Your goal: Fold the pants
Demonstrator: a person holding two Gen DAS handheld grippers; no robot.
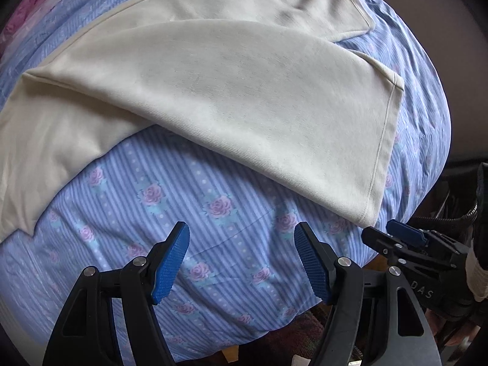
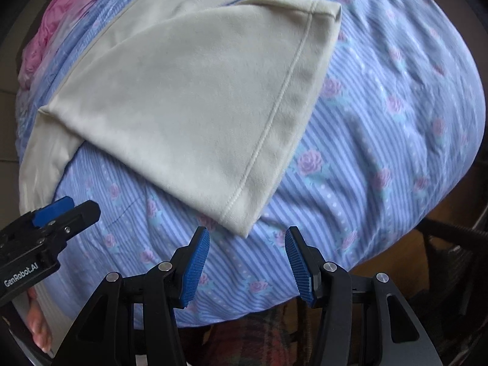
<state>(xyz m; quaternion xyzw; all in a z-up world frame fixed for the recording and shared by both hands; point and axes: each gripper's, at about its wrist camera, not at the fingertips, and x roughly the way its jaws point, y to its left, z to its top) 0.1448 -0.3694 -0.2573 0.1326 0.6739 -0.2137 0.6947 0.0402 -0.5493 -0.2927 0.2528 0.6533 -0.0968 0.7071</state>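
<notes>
Cream pants (image 1: 231,91) lie spread on a bed, one leg crossing over the other, its hemmed cuff (image 1: 375,164) nearest me. In the right wrist view the same cuff (image 2: 274,140) ends in a corner just above my right gripper (image 2: 247,259), which is open and empty over the sheet. My left gripper (image 1: 242,262) is open too, nothing between its blue pads, hovering over bare sheet below the pants. Each gripper shows in the other's view: the right gripper (image 1: 405,241) at the right edge, the left gripper (image 2: 58,210) at the left edge.
The bed carries a blue striped sheet with pink roses (image 1: 170,195). A pink floral cover (image 2: 61,21) lies at the far left. The bed's near edge drops to a dark plaid rug (image 2: 256,329) and wooden floor (image 2: 405,244). A hand's fingers (image 2: 38,329) show at lower left.
</notes>
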